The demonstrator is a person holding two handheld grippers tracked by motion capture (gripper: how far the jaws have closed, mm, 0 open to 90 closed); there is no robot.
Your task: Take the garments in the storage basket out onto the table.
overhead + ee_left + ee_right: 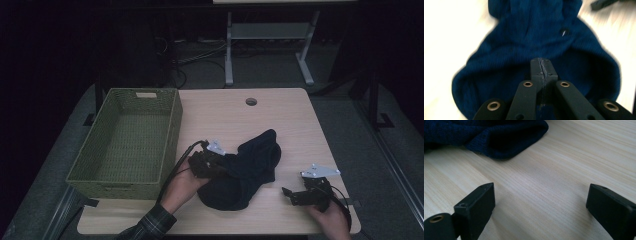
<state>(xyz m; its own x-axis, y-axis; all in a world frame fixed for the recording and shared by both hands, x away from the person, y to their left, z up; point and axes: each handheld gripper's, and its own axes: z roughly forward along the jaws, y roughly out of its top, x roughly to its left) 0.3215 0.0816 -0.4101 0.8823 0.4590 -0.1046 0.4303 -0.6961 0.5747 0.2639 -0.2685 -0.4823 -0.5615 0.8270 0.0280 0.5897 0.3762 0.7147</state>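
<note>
Left tool [541,71] pressed together on the dark blue knitted garment [247,167]. Right tool [540,207] spread, empty, above the light wooden counter [295,120], near the garment's edge.

1. From above, the room around my desk [280,125] sits in near darkness; only the desktop and the basket [127,142] catch a dull, even light.
2. The dark blue cloth [245,172] reads almost black up there, its folds lost.
3. My left tongs [541,72] view is badly overexposed: the desk burns out to white, and the cloth's edges smear with motion blur.
4. My right tongs [541,202] view is sharp and evenly lit, wood grain crisp, with soft shadows beneath the cloth and the near parts slightly out of focus.
</note>
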